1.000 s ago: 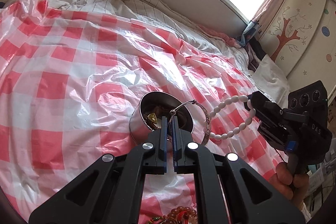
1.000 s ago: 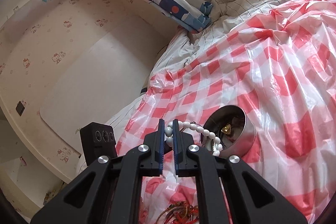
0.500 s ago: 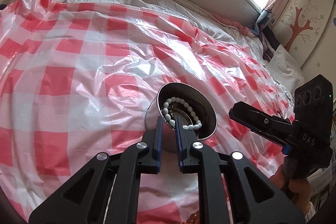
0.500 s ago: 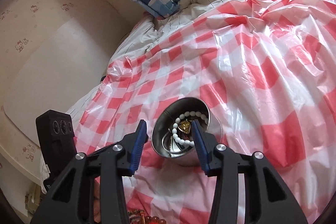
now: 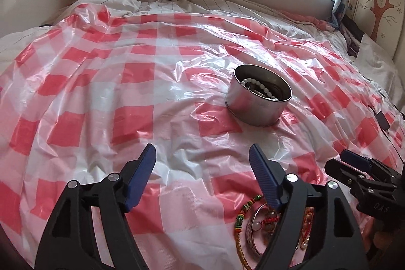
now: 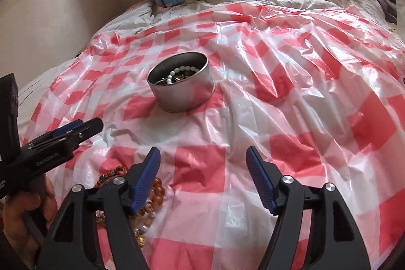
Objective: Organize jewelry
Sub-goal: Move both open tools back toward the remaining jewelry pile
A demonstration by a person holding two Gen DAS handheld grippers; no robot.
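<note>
Left tongs (image 5: 202, 156) and right tongs (image 6: 203, 158): both jaws opening, spread wide, nothing between the ribbed blue pads, nothing touched. Loose jewelry pile (image 5: 255, 222) seen on the near side under the tongs: beaded cords, metal bangle, amber beads (image 6: 155, 190); partly hidden by black frames. Round steel tin (image 5: 258, 95) farther out on glossy, crinkled red-white checked plastic sheet (image 5: 126, 92) over the bed; white bead bracelet (image 5: 258, 87) inside, other contents hard to make out.

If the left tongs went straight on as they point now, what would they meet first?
Probably the red-and-white checked plastic sheet: the opening, empty left tongs aim left of the round metal tin.
</note>
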